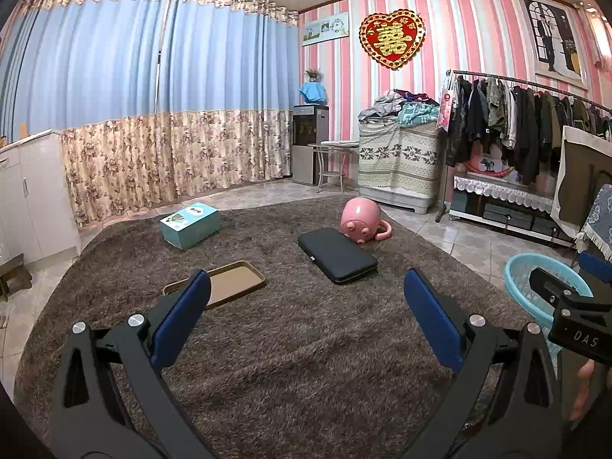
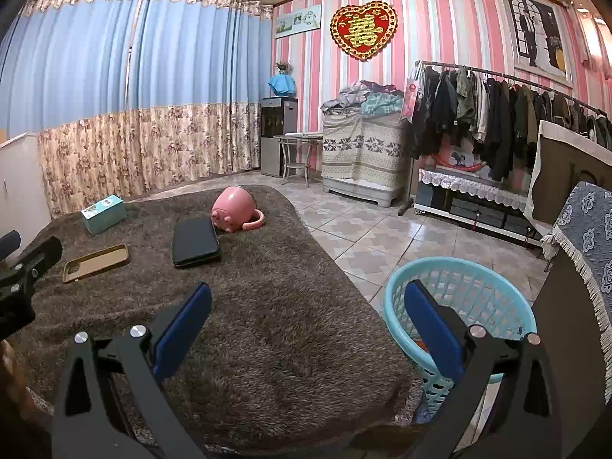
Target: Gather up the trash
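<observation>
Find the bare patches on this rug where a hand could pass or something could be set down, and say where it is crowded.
The near rug is bare, from both open tongs up to the black case and phone cover. The rug's right strip toward the basket is also free. The far end is crowded: box, cover, case and pink mug, with the mug close against the case.

On the pink striped wall I can read the gold double-happiness character 囍 on the red heart-shaped hanging (image 1: pixel 392 38), which also shows in my right view (image 2: pixel 363 30). To the lower right of that heart, at the edge of my left view, the black clamp of my right gripper (image 1: pixel 581 334) carries the white letters "DAS". Far below and left of the heart, the teal box (image 1: pixel 190 225) on the rug has print on its lid, but it is too small for me to read.
</observation>
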`<state>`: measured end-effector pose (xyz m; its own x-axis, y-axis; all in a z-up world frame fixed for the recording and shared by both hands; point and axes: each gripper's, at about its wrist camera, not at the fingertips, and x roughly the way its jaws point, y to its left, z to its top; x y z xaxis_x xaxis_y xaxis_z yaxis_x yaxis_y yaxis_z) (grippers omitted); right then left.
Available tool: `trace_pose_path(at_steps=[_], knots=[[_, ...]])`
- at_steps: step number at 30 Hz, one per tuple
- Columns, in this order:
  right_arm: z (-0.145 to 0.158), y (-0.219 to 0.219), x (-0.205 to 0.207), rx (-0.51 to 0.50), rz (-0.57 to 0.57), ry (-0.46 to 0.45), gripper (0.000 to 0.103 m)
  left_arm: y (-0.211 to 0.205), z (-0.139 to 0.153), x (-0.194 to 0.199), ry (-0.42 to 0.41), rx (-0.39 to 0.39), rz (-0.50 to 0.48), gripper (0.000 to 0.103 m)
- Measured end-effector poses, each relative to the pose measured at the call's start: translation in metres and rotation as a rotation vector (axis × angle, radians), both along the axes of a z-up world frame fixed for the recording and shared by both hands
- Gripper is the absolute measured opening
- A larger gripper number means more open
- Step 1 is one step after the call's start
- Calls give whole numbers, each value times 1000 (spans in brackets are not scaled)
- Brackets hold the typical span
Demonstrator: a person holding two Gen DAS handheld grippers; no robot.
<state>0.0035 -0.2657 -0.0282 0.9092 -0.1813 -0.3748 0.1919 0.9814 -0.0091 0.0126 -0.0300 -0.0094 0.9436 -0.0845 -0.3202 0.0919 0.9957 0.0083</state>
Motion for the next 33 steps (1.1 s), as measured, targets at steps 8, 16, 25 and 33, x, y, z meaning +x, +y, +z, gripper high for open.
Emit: trace_pose_path(at_steps=[8,16,25,33], knots=[[0,0,0,-2,0,1,99,0,0,-1,-5,2,1,98],[-1,0,0,-1,1,0,99,2,0,-1,-4,2,1,98],[-1,-1,0,-3,1,0,99,3,0,-1,-12,9,4,98],[-2,-1,1,-4,2,0,99,3,0,-1,-10,8,4,98]])
